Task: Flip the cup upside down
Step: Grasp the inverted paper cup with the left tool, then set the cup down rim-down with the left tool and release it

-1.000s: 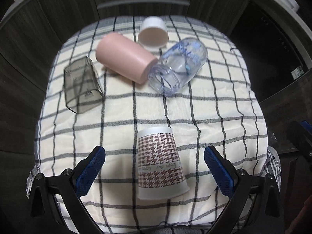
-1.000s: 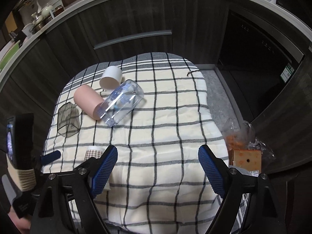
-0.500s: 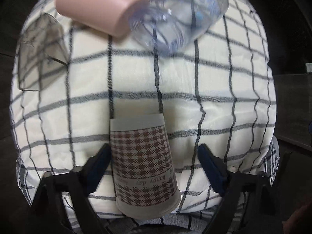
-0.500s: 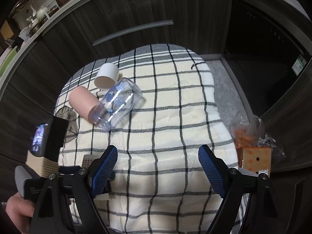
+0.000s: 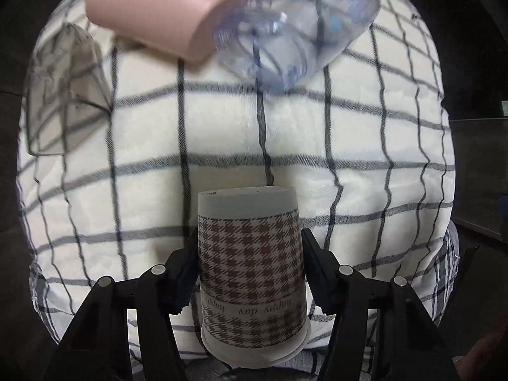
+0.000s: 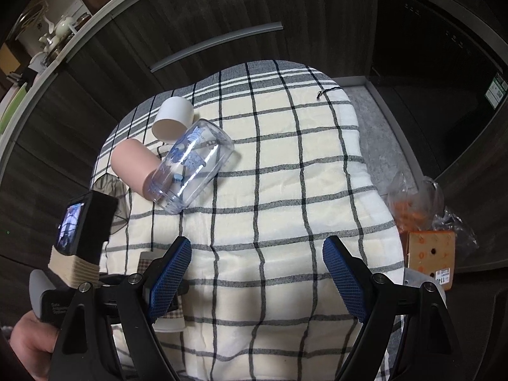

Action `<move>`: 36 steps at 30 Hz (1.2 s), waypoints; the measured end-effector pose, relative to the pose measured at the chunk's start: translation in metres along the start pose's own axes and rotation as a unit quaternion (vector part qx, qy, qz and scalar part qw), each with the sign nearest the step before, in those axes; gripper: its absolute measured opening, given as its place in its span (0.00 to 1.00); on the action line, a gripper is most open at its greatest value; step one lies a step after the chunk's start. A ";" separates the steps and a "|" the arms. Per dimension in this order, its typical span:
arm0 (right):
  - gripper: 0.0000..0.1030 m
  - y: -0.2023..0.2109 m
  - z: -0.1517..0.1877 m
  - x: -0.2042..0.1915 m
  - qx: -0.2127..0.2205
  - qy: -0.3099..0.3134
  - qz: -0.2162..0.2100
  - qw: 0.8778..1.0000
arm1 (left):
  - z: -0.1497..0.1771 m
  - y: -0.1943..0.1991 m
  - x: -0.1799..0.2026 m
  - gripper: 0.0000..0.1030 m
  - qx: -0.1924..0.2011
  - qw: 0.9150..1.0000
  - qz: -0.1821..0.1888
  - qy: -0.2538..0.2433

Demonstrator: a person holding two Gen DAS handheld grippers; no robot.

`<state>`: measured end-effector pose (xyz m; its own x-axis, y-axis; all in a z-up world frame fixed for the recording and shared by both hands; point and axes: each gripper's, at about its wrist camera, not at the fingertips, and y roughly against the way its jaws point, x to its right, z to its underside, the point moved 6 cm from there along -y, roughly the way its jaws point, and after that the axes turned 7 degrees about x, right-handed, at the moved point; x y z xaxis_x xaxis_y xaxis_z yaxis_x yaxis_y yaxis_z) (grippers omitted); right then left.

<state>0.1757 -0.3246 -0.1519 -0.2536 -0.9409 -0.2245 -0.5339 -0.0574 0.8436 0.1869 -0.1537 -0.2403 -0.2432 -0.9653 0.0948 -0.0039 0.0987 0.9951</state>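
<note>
While fingers (image 5: 309,254) grip the paper cup (image 5: 252,273), tumblers (image 5: 165,16) lie beyond.

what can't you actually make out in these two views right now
- Houndstooth paper cup, left wrist view: its rim runs off the bottom edge; the left gripper fingers cover its sides.
- Same cup, right wrist view: mostly hidden behind the right gripper finger.
- Pink cup and clear bottle, left wrist view: blurred, tops cut by the upper edge.
- Grey cup, right wrist view: hidden by the left gripper's camera.
</note>
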 end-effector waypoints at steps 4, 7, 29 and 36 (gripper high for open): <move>0.82 0.005 0.000 0.002 0.007 -0.005 0.001 1.000 | -0.005 0.031 0.002 0.57 0.083 0.996 0.001 -0.018; 0.82 0.009 0.000 0.004 0.014 -0.008 0.002 1.000 | -0.006 0.054 0.002 0.57 0.162 0.986 0.000 -0.032; 0.82 -0.009 0.027 -0.018 0.011 0.016 0.015 1.000 | -0.023 0.048 -0.027 0.57 0.447 0.894 -0.004 -0.034; 0.82 -0.005 0.029 -0.022 0.009 0.024 0.016 1.000 | -0.009 0.044 -0.029 0.59 0.431 0.902 0.003 -0.026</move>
<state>0.1603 -0.2935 -0.1649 -0.2324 -0.9571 -0.1731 -0.5400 -0.0211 0.8414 0.2023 -0.1235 -0.1995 -0.2917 -0.9535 0.0761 -0.7498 0.2774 0.6007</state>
